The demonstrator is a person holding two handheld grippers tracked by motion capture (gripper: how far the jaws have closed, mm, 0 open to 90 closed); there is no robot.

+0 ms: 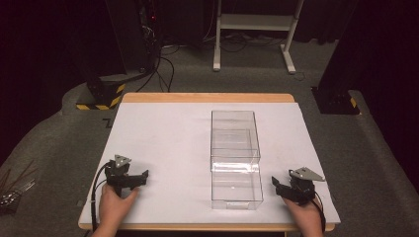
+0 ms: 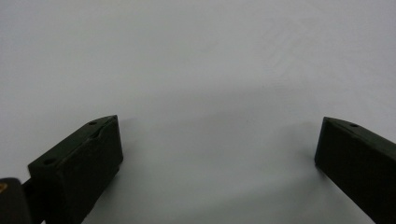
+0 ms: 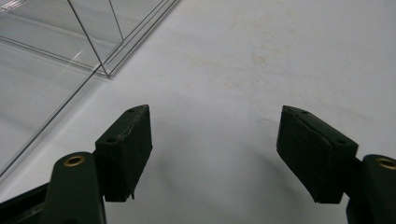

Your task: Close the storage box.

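So both my grippers, left [image 1: 140, 178] & right [image 1: 277, 186], sat wide open, empty, near tabletop's front edge; next I'd judge: reach for clear box [image 1: 235, 158].

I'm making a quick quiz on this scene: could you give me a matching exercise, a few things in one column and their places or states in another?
Things:
1. left gripper
2. right gripper
3. clear box
4. white table cover

Places or states:
A. stands mid-table, between the two grippers
B. open, held at the table's near right corner
C. lies flat under everything
D. open, held at the table's near left

Pairs: 1-D, 2-B, 3-A, 4-C
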